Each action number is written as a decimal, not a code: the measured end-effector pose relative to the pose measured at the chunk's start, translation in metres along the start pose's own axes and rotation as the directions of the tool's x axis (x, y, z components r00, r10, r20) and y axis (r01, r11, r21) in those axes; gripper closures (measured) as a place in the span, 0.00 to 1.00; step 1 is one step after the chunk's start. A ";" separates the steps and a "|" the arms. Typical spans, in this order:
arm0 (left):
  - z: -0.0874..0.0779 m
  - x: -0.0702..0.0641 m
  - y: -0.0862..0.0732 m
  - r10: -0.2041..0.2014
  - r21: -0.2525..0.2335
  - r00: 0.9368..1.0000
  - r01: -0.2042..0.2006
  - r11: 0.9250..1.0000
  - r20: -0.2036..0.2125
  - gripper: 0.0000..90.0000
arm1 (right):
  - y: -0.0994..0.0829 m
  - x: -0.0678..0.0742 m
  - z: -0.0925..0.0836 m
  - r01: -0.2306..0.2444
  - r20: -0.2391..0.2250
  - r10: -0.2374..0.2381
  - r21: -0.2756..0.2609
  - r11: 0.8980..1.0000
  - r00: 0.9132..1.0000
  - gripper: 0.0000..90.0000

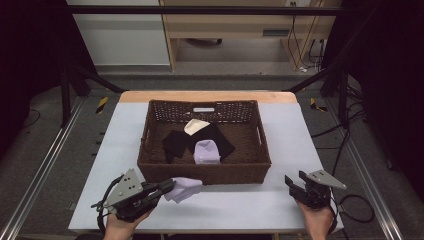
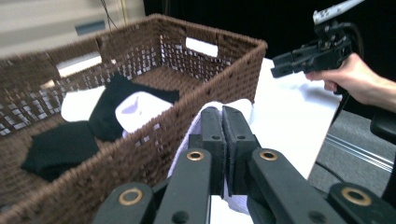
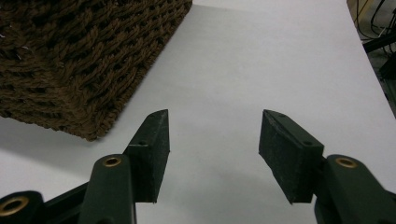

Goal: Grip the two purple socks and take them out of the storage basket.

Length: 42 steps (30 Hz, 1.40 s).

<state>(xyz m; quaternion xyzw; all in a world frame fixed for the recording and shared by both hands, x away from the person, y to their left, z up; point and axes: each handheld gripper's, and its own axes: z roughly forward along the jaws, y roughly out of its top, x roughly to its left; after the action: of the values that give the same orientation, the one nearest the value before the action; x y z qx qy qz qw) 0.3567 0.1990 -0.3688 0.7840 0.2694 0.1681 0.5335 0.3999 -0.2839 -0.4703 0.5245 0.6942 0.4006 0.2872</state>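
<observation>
My left gripper (image 1: 169,187) is shut on a pale lilac sock (image 1: 184,188), held low over the table just in front of the brown wicker basket (image 1: 150,167). In the left gripper view the jaws press together with the sock (image 2: 243,109) bunched around them beside the basket's near wall (image 2: 140,154). Inside the basket lie black socks (image 1: 176,142), a lilac folded sock (image 1: 206,151) and a cream one (image 1: 196,125). My right gripper (image 1: 295,183) stands open over the table at the front right, nothing between its jaws (image 3: 212,149); the basket corner (image 3: 88,60) lies to its left.
The basket stands mid-table on a white tabletop (image 1: 280,135) with a wooden strip along the far edge. Black frame poles and cables flank the table. Bare white surface lies to the right of the basket and along the front edge.
</observation>
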 end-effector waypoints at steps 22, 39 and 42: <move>0.060 0.006 -0.050 -0.066 0.227 0.997 0.055 0.972 0.042 0.90 | 0.000 0.002 0.002 -0.004 -0.004 0.004 0.011 1.000 1.000 0.48; 0.028 0.008 -0.012 -0.049 0.096 0.997 0.055 0.994 -0.064 0.52 | 0.000 0.003 0.003 0.001 0.002 -0.001 0.009 1.000 1.000 0.51; 0.023 0.013 0.001 -0.062 0.067 0.995 0.068 0.995 -0.082 0.47 | 0.000 0.003 0.003 0.004 0.004 -0.004 0.008 1.000 1.000 0.51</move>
<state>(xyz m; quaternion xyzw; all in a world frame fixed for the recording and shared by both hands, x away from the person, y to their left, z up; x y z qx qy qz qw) 0.3799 0.1890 -0.3769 0.7856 0.3217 0.1723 0.4997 0.4016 -0.2803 -0.4722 0.5251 0.6963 0.3961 0.2874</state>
